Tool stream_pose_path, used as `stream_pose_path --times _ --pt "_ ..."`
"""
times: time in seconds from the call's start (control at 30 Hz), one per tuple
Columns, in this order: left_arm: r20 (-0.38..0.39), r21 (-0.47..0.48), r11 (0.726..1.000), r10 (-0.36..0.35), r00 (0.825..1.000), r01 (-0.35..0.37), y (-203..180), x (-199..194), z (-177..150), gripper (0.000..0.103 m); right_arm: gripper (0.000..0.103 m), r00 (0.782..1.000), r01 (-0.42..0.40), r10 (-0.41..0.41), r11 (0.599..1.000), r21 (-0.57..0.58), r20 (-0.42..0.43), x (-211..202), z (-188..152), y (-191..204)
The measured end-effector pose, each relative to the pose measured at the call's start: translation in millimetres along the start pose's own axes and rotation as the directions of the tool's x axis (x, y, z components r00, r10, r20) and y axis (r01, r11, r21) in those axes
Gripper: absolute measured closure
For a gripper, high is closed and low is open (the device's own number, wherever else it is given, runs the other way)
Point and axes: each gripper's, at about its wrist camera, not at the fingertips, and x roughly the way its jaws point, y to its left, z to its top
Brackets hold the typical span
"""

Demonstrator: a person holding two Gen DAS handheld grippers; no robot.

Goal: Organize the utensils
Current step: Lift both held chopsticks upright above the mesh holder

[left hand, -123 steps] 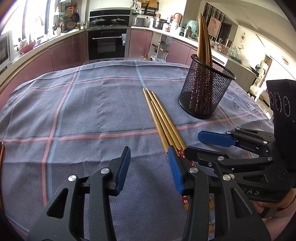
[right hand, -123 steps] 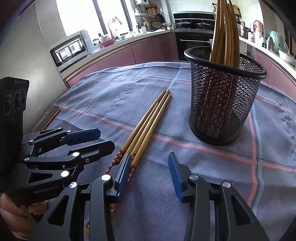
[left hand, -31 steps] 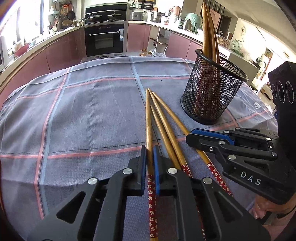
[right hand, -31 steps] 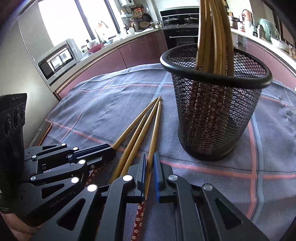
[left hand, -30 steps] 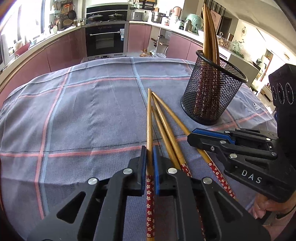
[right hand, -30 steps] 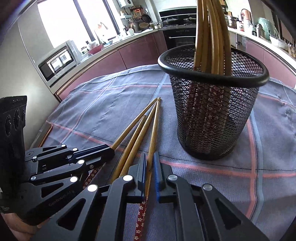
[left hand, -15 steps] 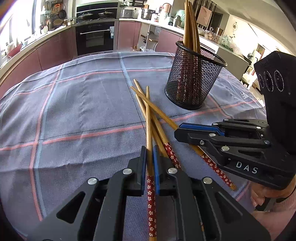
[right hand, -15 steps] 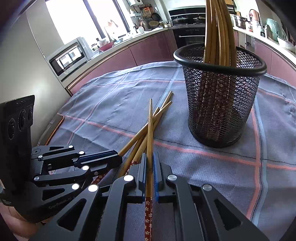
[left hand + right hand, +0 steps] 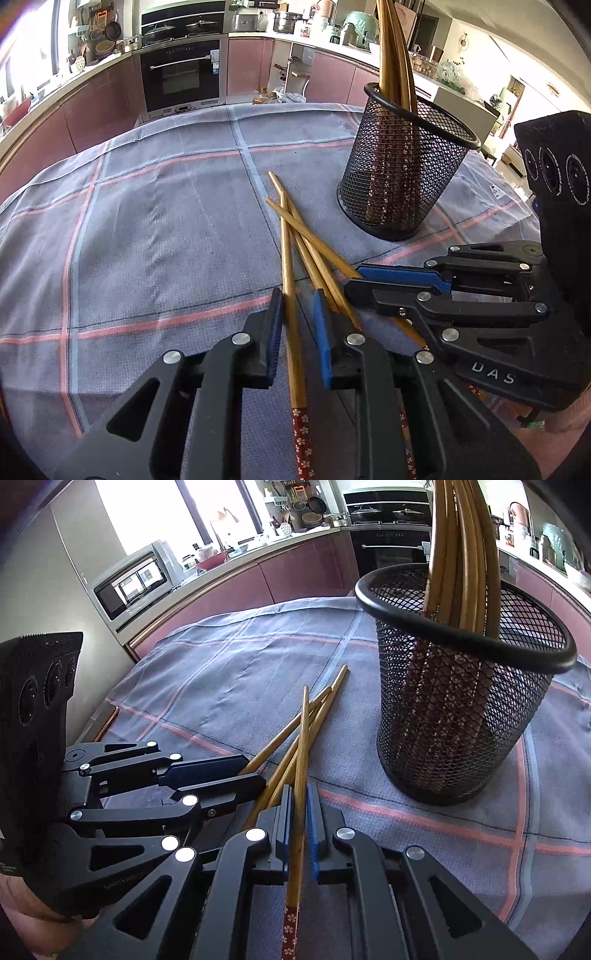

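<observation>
Several wooden chopsticks with red flowered ends lie crossed on the cloth [image 9: 314,243], [image 9: 295,734]. A black mesh cup [image 9: 402,177], [image 9: 465,701] stands upright with several chopsticks in it. My left gripper [image 9: 298,306] has its jaws slightly apart around one chopstick [image 9: 290,295], which rests against the left pad. My right gripper [image 9: 300,805] is shut on one chopstick [image 9: 301,760], held just left of the cup. Each gripper shows in the other's view, the right one [image 9: 391,284] and the left one [image 9: 218,771].
A grey-blue checked tablecloth [image 9: 155,229] covers the table. Kitchen counters, an oven [image 9: 183,74] and a microwave [image 9: 129,579] stand beyond the table's far edge.
My left gripper's jaws have parted from the chopstick they were shut on. My right gripper stays shut on its chopstick and sits closer to the mesh cup.
</observation>
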Motion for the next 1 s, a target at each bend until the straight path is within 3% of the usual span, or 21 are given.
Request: stream_pose_path --times 0.07,0.27,0.43,0.77,1.0 --pt "0.001 -0.013 1.000 0.012 1.000 -0.012 1 1 1 0.095 0.097 1.000 -0.004 0.004 1.000 -0.001 0.008 -4 -2 0" --pt "0.036 -0.034 0.999 -0.008 0.999 0.009 3 -14 2 0.095 0.097 0.997 -0.021 0.021 1.000 -0.011 0.078 -33 -2 -2" --pt "0.095 -0.024 0.997 -0.066 0.993 0.068 1 -43 8 0.095 0.097 0.988 -0.026 0.028 1.000 -0.015 0.154 -64 2 -5" --pt "0.210 0.019 0.987 -0.160 0.965 0.160 -12 -103 20 0.095 0.097 0.963 -0.043 0.041 0.999 0.002 0.267 -109 9 -16" --pt "0.275 0.047 0.984 -0.179 0.945 0.173 -19 -132 26 0.095 0.097 0.944 -0.040 0.039 0.999 -0.003 0.328 -128 16 -18"
